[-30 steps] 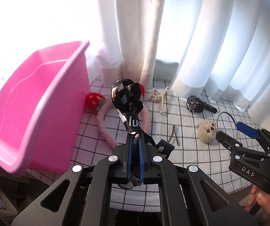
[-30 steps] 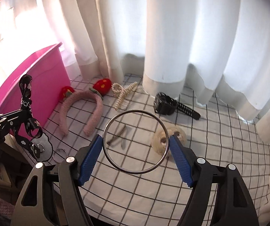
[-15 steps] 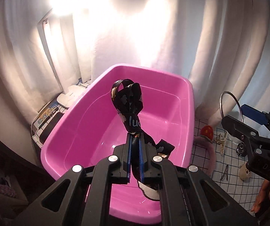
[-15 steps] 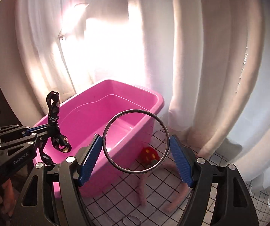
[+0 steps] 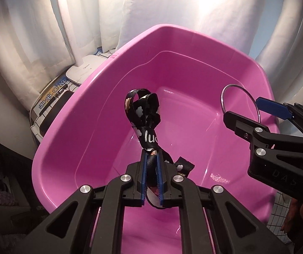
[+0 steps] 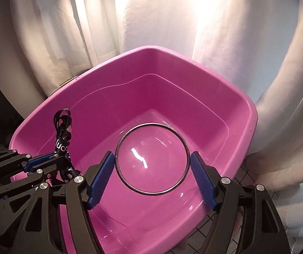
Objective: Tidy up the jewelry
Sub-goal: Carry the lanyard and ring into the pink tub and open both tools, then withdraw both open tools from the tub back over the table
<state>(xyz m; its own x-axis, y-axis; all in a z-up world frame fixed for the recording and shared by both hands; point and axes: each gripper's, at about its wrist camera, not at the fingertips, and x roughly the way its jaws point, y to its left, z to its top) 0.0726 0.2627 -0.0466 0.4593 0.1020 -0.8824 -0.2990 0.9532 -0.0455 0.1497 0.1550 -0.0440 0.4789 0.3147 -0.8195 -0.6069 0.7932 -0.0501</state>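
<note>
A pink plastic tub (image 5: 92, 97) fills both views (image 6: 244, 114) and looks bare inside. My left gripper (image 5: 150, 158) is shut on a black printed lanyard strap (image 5: 144, 114) that loops upright over the tub; the strap also shows in the right wrist view (image 6: 63, 131). My right gripper (image 6: 151, 163) holds a thin silver bangle (image 6: 151, 124) between its blue pads (image 6: 100, 175), flat over the tub's middle. The bangle (image 5: 224, 97) and right gripper show at the right in the left wrist view.
White curtains (image 6: 162, 17) hang close behind the tub. A white device (image 5: 83, 69) and a printed box (image 5: 52, 93) lie left of the tub. A strip of checked tablecloth (image 6: 246, 173) shows at the right.
Both grippers have swung left from the checked table to above the pink tub, each carrying its item. The tub now sits directly below both.
</note>
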